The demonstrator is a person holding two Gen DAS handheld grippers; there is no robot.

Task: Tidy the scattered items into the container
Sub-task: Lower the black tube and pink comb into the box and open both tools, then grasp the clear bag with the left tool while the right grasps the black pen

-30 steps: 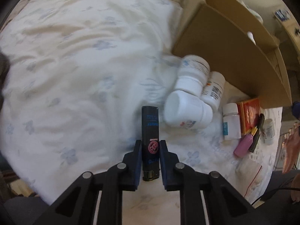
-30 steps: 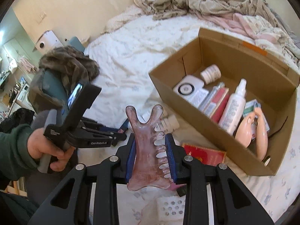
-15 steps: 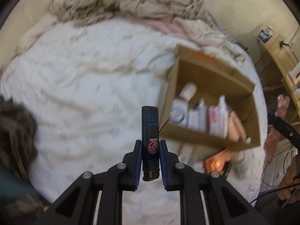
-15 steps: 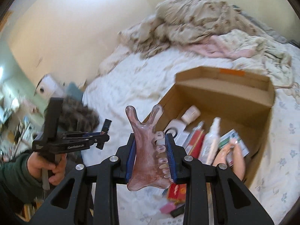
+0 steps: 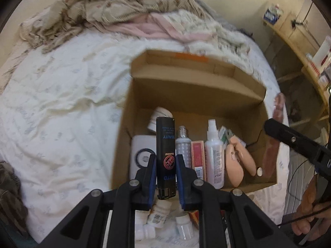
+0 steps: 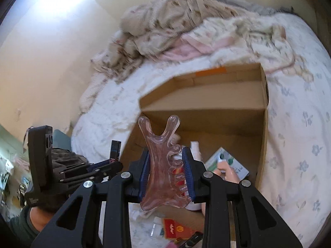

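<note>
My left gripper (image 5: 165,177) is shut on a black lighter (image 5: 165,144), held upright above the near wall of the open cardboard box (image 5: 198,95). In the right wrist view, my right gripper (image 6: 166,171) is shut on a pink translucent massage comb (image 6: 163,163), held over the box (image 6: 206,103) from its near side. That view also shows the left gripper (image 6: 99,167) with the lighter (image 6: 115,148) at the left. The box holds a white spray bottle (image 5: 214,153), a red packet (image 5: 198,155), a white round-marked case (image 5: 141,150) and a peach item (image 5: 235,161).
White pill bottles (image 5: 159,217) and a red packet (image 6: 175,227) lie on the floral sheet (image 5: 62,103) in front of the box. Crumpled blankets (image 6: 175,24) are heaped behind it. A wooden shelf (image 5: 306,41) stands at the right, a wall (image 6: 51,51) at the left.
Both grippers have risen and swung toward the box, each keeping its item. The left view went from the pill bottles on the sheet to looking down into the box.
</note>
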